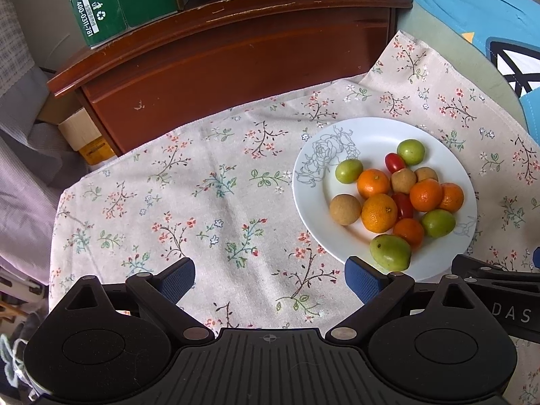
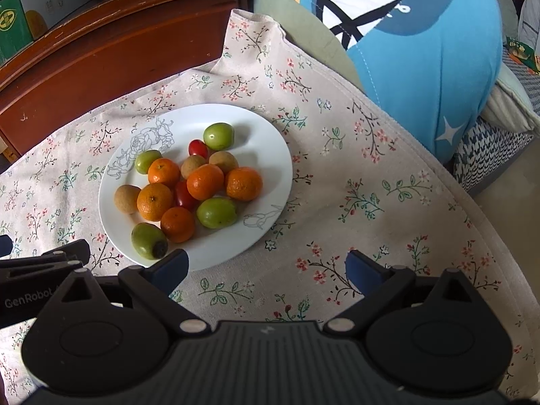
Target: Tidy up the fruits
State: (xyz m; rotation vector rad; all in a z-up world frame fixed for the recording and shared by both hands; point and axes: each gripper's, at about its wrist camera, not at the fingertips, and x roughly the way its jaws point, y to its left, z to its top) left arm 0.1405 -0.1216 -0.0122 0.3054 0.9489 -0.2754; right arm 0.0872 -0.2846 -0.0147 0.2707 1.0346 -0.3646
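A white plate (image 1: 337,141) (image 2: 266,141) with a grey flower print sits on a floral tablecloth (image 1: 202,182) (image 2: 354,175). On it lie several small oranges (image 1: 378,212) (image 2: 205,182), several green fruits (image 1: 390,251) (image 2: 216,212), three brown round fruits (image 1: 345,209) (image 2: 126,198) and two cherry tomatoes (image 1: 395,162) (image 2: 197,148). My left gripper (image 1: 270,278) hovers open over bare cloth, left of the plate. My right gripper (image 2: 268,270) hovers open at the plate's near right edge. Both hold nothing.
A dark wooden cabinet (image 1: 236,54) (image 2: 101,50) stands behind the cloth, with a green carton (image 1: 114,0) on top. A blue cushion (image 2: 422,50) lies at the right. The cloth's edge falls off at the right (image 2: 472,209).
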